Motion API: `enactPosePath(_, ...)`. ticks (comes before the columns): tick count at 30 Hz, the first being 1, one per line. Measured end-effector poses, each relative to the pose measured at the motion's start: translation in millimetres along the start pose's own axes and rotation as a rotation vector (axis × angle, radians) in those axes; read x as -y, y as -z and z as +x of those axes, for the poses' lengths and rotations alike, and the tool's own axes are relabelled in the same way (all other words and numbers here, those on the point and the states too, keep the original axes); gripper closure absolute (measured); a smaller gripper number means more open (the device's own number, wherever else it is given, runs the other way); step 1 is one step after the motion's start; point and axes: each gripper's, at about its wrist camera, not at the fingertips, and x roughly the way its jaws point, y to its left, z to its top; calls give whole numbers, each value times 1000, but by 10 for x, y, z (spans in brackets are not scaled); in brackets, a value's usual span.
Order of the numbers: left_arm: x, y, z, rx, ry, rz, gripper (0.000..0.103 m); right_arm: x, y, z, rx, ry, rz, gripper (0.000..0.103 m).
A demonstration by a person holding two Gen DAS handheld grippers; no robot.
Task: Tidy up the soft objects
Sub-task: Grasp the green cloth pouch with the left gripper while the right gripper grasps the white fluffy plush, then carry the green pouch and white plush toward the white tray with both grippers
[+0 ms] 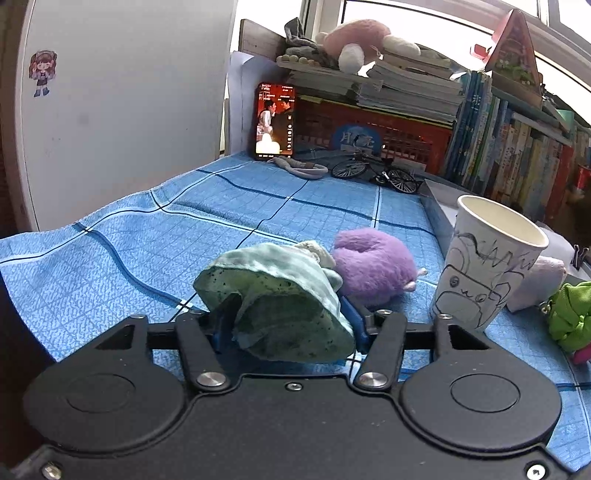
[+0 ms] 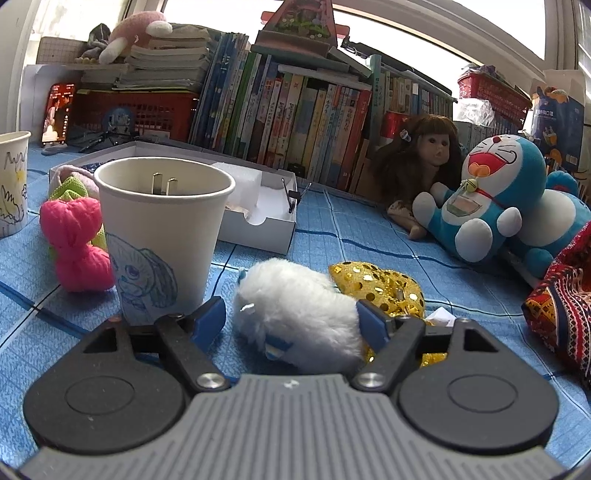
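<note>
Both views are lit by daylight from a window (image 1: pixel 424 33) behind the bookshelf, where the glass is blown out to white. Straight lines are bent toward the dark, rounded corners. Soft shadows are cast on the blue cloth (image 2: pixel 332 240). Focus is fairly sharp throughout.

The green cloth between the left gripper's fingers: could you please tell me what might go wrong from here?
The green cloth drapes loosely over the left gripper, so it may slip free when lifted. The paper cup stands close on the right; a sideways swing could tip it.
</note>
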Motion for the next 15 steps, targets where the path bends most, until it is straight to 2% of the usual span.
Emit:
enactPosePath(3, -8, 7, 6, 0, -3, 8, 54, -10, -2, 7, -7, 2, -7, 16)
enactPosePath(8, -15, -8, -41, 7, -13, 3, 75, -18, 5, -17, 5, 26, -9, 37)
enactPosePath(15, 12, -125, -236, 54, 10, -2, 78, 27, -47, -138, 60, 28, 29, 43)
